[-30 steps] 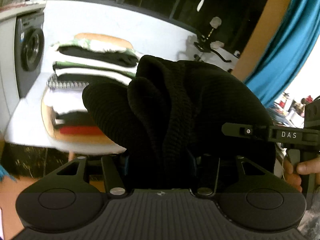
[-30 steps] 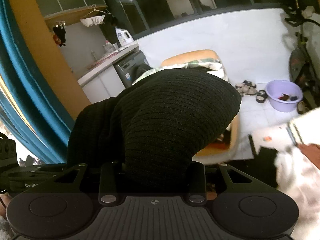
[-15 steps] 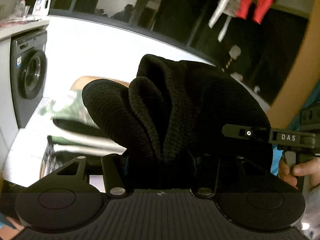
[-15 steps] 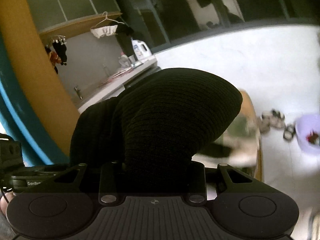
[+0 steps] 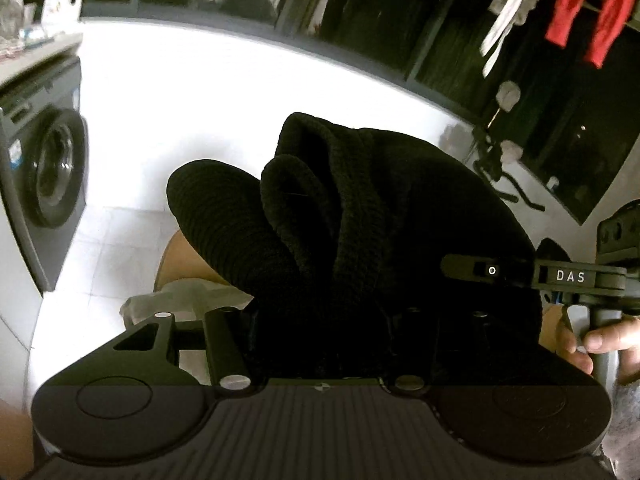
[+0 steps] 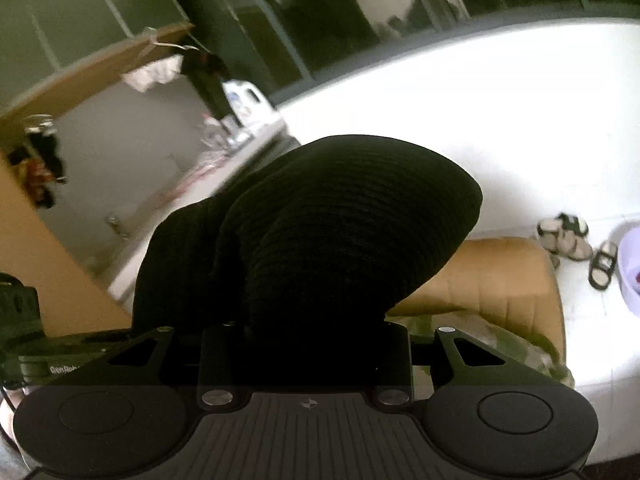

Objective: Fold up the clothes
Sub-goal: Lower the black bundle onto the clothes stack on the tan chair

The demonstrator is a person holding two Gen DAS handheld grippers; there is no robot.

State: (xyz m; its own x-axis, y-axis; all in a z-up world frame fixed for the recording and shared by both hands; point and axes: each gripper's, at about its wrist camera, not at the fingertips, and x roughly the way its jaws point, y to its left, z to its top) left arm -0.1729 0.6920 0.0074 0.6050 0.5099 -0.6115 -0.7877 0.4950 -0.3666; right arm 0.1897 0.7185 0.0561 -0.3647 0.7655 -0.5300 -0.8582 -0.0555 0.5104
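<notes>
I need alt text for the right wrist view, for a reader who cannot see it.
A bunched black knit garment fills the centre, clamped in the right claw. Behind it are a tan padded surface with a green-patterned cloth, sandals on a white floor, and a blurred counter with a detergent bottle.

Black knit garment (image 5: 360, 240) bunched in your left gripper (image 5: 320, 344) blocks your 12 o'clock, washing machine (image 5: 48, 176) stands at 9, right gripper (image 5: 560, 280) crowds 3, with bare white floor (image 5: 180, 112) open from 10 to 11.
</notes>
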